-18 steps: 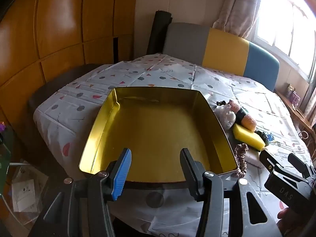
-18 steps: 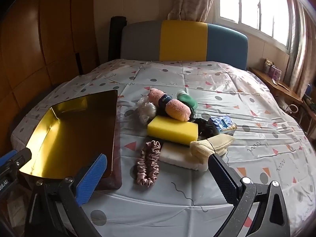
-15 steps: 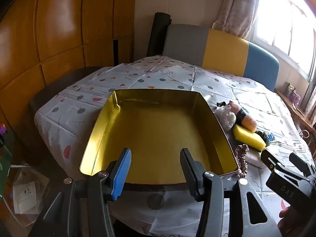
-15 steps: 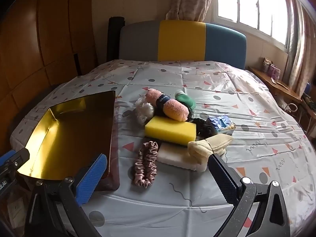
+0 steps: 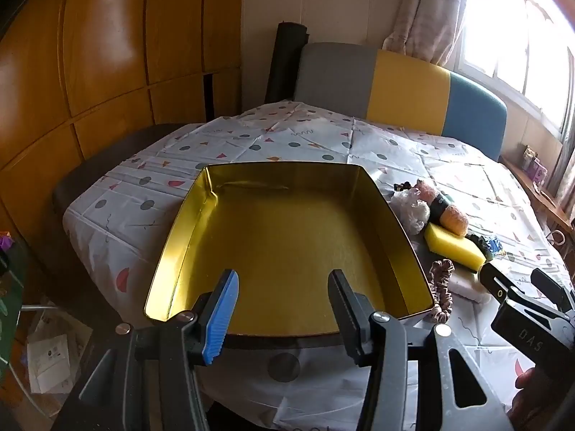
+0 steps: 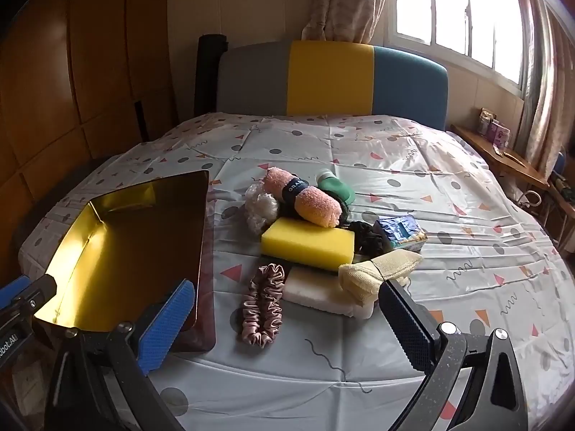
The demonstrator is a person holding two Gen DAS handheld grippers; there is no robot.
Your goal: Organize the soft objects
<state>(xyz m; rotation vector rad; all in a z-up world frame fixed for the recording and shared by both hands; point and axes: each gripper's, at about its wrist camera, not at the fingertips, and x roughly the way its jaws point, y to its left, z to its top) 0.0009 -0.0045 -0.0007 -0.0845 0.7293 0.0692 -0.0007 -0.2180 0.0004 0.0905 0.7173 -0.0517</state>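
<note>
- Left wrist view: I am holding my left gripper [image 5: 282,309] over the near wall of the gold tin tray [image 5: 201,197], jaws parted about halfway with nothing between them. The tray is lying straight ahead and below, its floor bare. The pile of soft things is sitting off to the tray's right side, the yellow sponge [image 5: 453,248] and the pink scrunchie [image 5: 441,289] just beyond its right wall, so this hand is facing the container rather than the load. My right gripper [image 5: 510,280] is reaching in at the lower right.
- Right wrist view: I am spreading my right gripper [image 6: 284,323] to its widest, empty, aiming down at the patterned cloth [image 6: 467,215]. The pink scrunchie [image 6: 262,301] is lying closest, directly ahead between the two jaw lines, its long axis running away from me. The sponge [image 6: 307,242], the white block [image 6: 323,292] and the cream cloth [image 6: 373,273] are crowding behind and to its right. The gold tin tray [image 6: 201,237] is lying to the left, just beside the scrunchie. I am judging this hand the nearer one for the first pick.
</note>
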